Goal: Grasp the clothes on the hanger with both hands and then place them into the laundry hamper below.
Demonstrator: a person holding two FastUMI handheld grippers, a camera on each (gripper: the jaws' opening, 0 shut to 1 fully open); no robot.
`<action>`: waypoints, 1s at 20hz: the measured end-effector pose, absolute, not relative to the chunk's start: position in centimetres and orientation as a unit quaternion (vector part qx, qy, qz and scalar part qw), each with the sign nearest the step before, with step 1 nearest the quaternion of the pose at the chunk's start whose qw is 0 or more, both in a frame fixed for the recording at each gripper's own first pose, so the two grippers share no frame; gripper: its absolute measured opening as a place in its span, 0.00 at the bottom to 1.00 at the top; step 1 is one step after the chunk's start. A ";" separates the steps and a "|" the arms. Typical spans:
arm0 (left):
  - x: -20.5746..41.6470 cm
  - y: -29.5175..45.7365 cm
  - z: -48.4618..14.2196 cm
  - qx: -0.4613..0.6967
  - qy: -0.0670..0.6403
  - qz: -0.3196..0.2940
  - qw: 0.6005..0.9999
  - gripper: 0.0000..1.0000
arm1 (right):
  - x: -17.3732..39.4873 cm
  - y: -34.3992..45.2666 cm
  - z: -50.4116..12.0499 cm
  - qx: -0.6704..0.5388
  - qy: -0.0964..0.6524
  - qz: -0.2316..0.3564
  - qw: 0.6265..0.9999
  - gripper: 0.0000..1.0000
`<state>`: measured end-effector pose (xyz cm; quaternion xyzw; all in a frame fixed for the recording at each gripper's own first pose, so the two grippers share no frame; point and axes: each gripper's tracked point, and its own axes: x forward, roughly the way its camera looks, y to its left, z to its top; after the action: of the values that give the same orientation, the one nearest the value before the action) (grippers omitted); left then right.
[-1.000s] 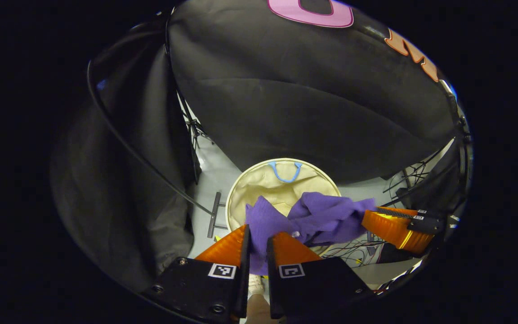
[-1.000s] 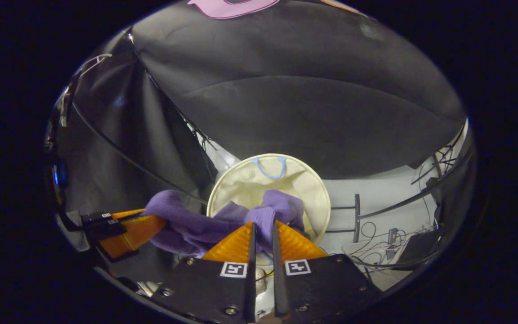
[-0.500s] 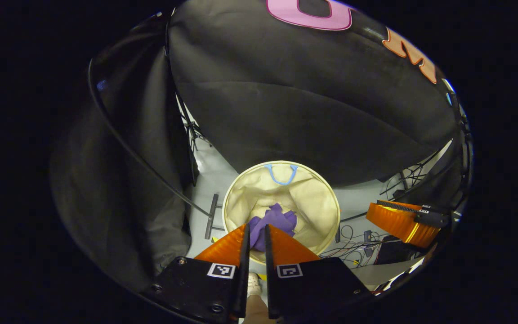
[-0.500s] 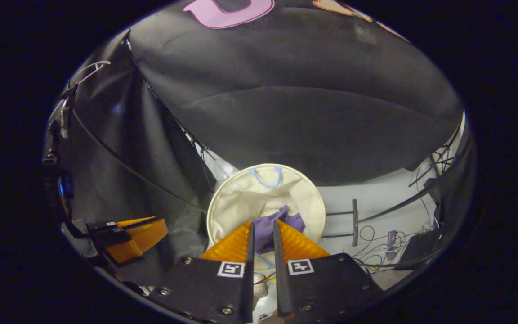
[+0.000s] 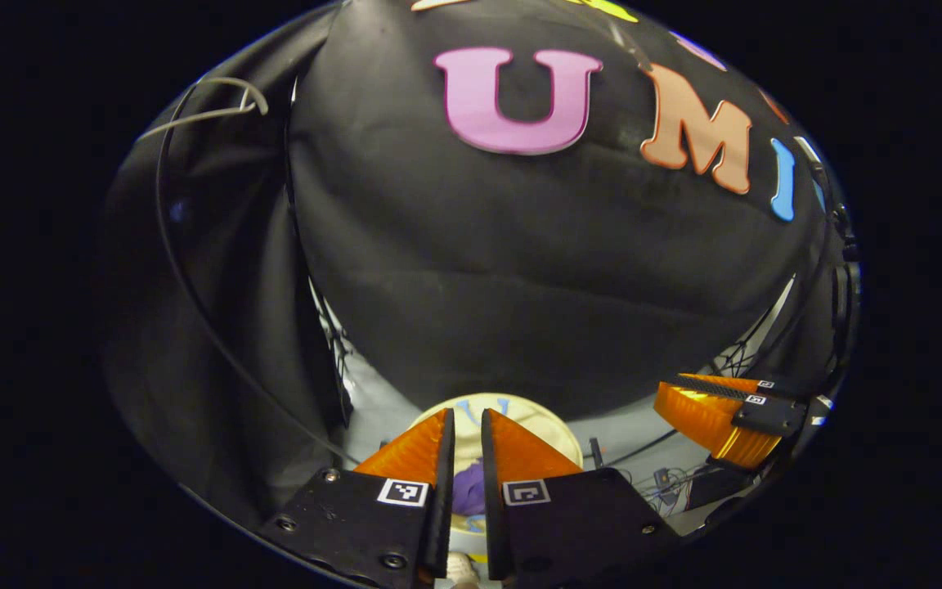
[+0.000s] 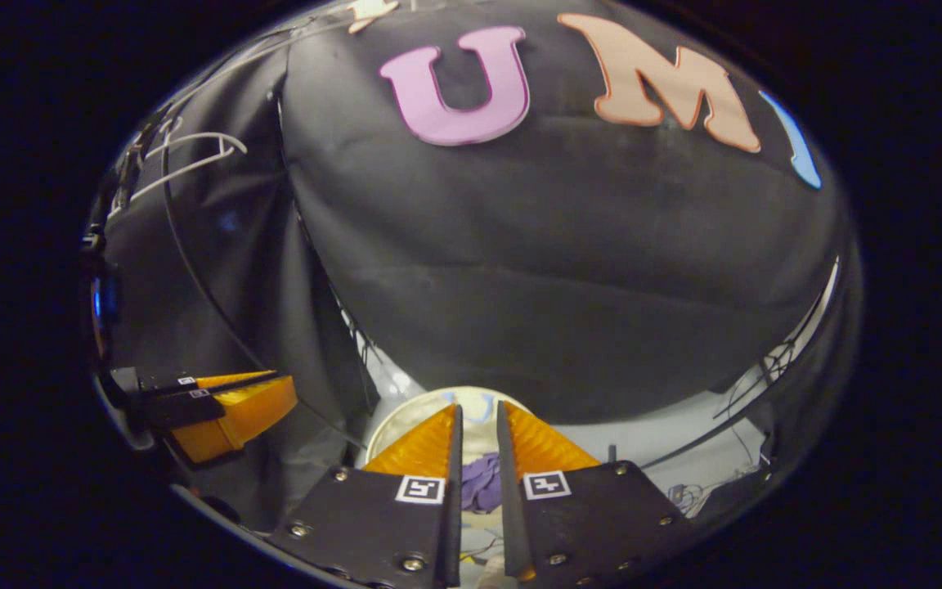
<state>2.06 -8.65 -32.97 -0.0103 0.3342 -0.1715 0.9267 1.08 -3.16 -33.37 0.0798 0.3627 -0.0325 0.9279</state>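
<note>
The purple garment [image 5: 468, 487] lies bunched inside the round cream laundry hamper [image 5: 520, 402] on the floor below; I see it through the slit between my fingers. My left gripper [image 5: 466, 411] hangs above the hamper, its jaws a narrow gap apart with nothing between them. In the right gripper view the garment [image 6: 483, 483] and hamper [image 6: 401, 413] sit low too, under my right gripper [image 6: 477, 405], which is likewise narrowly open and holds nothing. Each gripper appears off to the side in the other's view, the right gripper [image 5: 716, 413] and the left gripper [image 6: 226, 401].
A bare white hanger [image 6: 185, 155] hangs at the upper left on a thin dark rail. Black cloth walls close in behind and on the left. Cables and a small stand [image 5: 667, 478] lie on the pale floor right of the hamper.
A second ago the purple garment stretched between both grippers over the hamper; it then dropped into the hamper. Both grippers have since tilted upward, so the hamper sits lower in both views.
</note>
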 end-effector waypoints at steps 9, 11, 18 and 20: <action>4.3 -13.1 -14.9 -0.038 0.156 -0.217 0.963 0.19 | 4.0 -8.0 -13.4 0.047 0.164 -0.066 0.983 0.25; 3.8 -14.1 -11.6 -0.040 0.126 -0.230 0.964 0.27 | 4.2 -8.5 -9.5 0.034 0.127 -0.065 0.989 0.31; 2.2 -17.3 -1.6 -0.047 0.033 -0.247 0.967 0.95 | 2.1 -11.5 -1.7 0.031 0.048 -0.084 0.995 0.91; 1.7 -18.2 -0.3 -0.047 0.021 -0.249 0.967 0.94 | 1.2 -13.2 -0.5 0.035 0.038 -0.095 0.994 0.98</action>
<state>1.70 -18.20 -0.30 -0.0468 0.0211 -0.2486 0.9672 1.24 -13.25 -0.50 0.0347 0.0375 -0.0945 0.9942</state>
